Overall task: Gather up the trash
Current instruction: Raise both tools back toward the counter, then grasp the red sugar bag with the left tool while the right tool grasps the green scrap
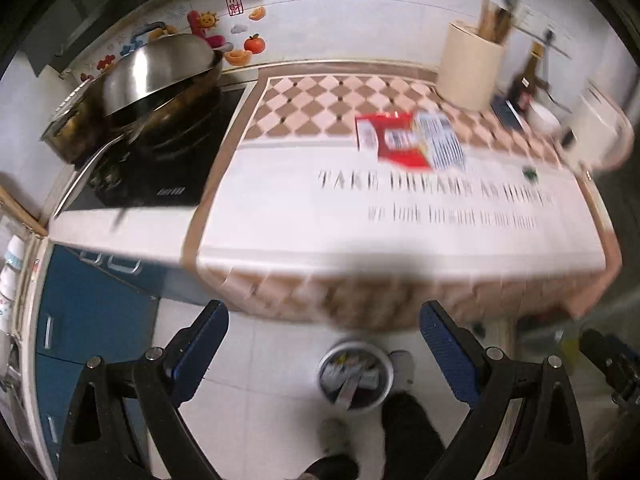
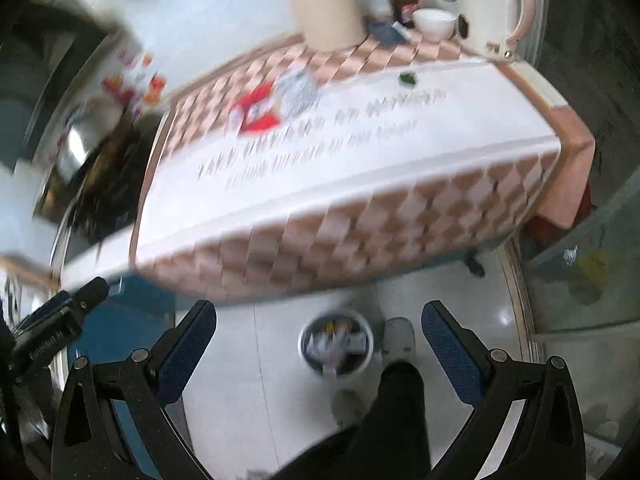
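Note:
A red and white wrapper (image 1: pixel 394 142) and a blue-striped wrapper (image 1: pixel 442 140) lie together on the counter's checkered mat (image 1: pixel 320 100); they also show blurred in the right wrist view (image 2: pixel 260 110). A small dark green scrap (image 1: pixel 531 173) lies to their right, also in the right wrist view (image 2: pixel 408 77). A white trash bin (image 1: pixel 356 376) holding several scraps stands on the floor, also in the right wrist view (image 2: pixel 337 346). My left gripper (image 1: pixel 324 344) is open and empty above the floor, in front of the counter edge. My right gripper (image 2: pixel 319 340) is open and empty above the bin.
A steel wok (image 1: pixel 152 76) sits on the black cooktop (image 1: pixel 160 168) at left. A cream utensil holder (image 1: pixel 470 66), dark bottle (image 1: pixel 526 80), white bowl (image 2: pixel 435 22) and white kettle (image 2: pixel 492 12) stand at the counter's back right. Blue cabinets (image 1: pixel 80 312) are below left. The person's feet (image 2: pixel 398 340) stand by the bin.

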A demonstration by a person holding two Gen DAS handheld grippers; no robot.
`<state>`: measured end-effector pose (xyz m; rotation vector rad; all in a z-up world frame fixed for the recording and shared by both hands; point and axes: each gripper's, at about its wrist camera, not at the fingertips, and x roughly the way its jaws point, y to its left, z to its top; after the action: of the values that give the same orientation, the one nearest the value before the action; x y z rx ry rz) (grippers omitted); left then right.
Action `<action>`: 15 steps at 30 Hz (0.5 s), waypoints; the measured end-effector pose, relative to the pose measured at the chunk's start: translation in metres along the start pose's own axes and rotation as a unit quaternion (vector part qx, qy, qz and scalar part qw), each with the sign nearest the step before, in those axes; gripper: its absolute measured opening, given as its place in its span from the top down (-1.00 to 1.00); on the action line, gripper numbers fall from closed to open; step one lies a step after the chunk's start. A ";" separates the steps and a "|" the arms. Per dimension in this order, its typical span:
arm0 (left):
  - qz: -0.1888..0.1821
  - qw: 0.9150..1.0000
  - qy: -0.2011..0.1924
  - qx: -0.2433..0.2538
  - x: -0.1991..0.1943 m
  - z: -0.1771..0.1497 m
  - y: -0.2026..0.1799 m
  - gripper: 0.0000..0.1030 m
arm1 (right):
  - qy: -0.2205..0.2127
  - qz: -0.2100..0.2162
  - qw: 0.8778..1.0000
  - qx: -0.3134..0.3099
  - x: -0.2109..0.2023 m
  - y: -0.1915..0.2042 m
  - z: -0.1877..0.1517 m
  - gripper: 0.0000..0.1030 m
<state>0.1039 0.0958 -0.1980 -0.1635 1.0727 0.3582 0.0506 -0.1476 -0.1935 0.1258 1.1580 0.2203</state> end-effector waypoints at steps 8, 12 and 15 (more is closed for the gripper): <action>-0.026 0.993 0.109 -0.043 0.163 0.140 -0.063 -0.89 | -0.012 -0.001 0.998 0.062 0.105 -0.084 0.183 -0.83; -0.037 0.985 0.163 -0.037 0.243 0.179 -0.092 -0.87 | 0.013 -0.020 0.997 0.079 0.173 -0.122 0.256 -0.80; -0.036 0.982 0.182 -0.029 0.287 0.196 -0.104 -0.84 | 0.040 -0.023 0.995 0.086 0.222 -0.143 0.292 -0.80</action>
<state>0.4262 0.1176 -0.3622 -0.3282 1.4148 0.3004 0.4186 -0.2293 -0.3057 0.2422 1.2579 0.0848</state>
